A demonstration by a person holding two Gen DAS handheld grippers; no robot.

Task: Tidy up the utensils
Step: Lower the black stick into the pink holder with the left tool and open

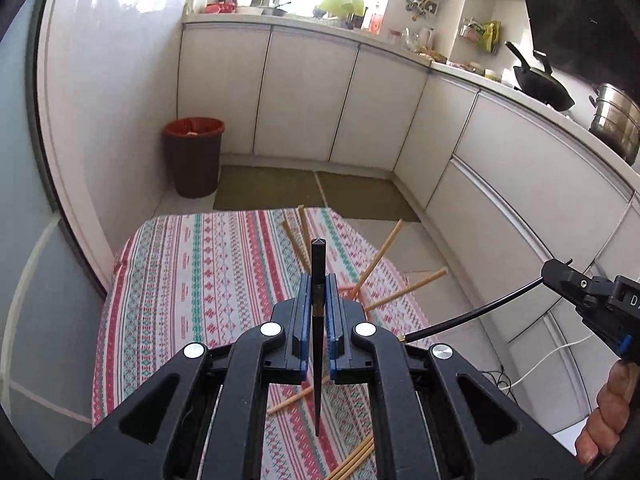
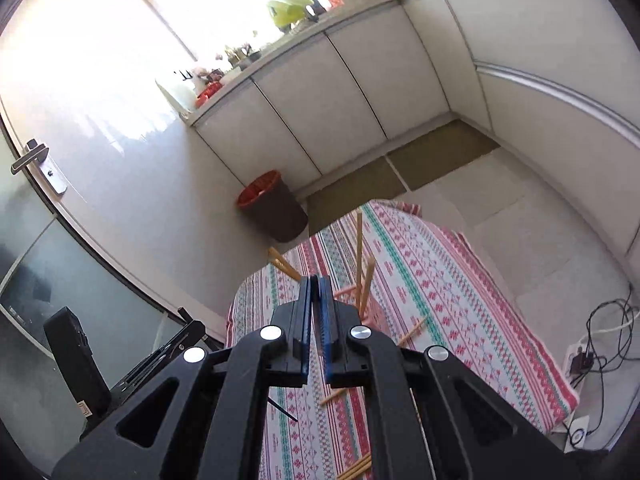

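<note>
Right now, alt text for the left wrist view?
The left gripper is shut on a black chopstick, above a table with a striped patterned cloth. Wooden chopsticks lean in a pink holder and others lie loose; white cabinets and a bin sit behind.

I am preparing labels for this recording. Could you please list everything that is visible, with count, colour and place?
Black chopstick: one, black, clamped upright in the left gripper.
Wooden chopsticks: several, tan; some stand in a pink holder, others lie on the cloth.
Holder: one, pink, on the table, mostly hidden behind the grippers.
Tablecloth: one, striped red, green and white, covering the table.
Bin: one, brown with a red liner, on the floor by the cabinets.
Cabinets: white, along the walls.
Wok: one, black, on the counter.
Steamer pot: one, metal, beside the wok.
Left gripper: black with blue pads, shut on the black chopstick.
Right gripper: same colours, shut, holding nothing.
Hand: one, holding the right gripper.
</note>
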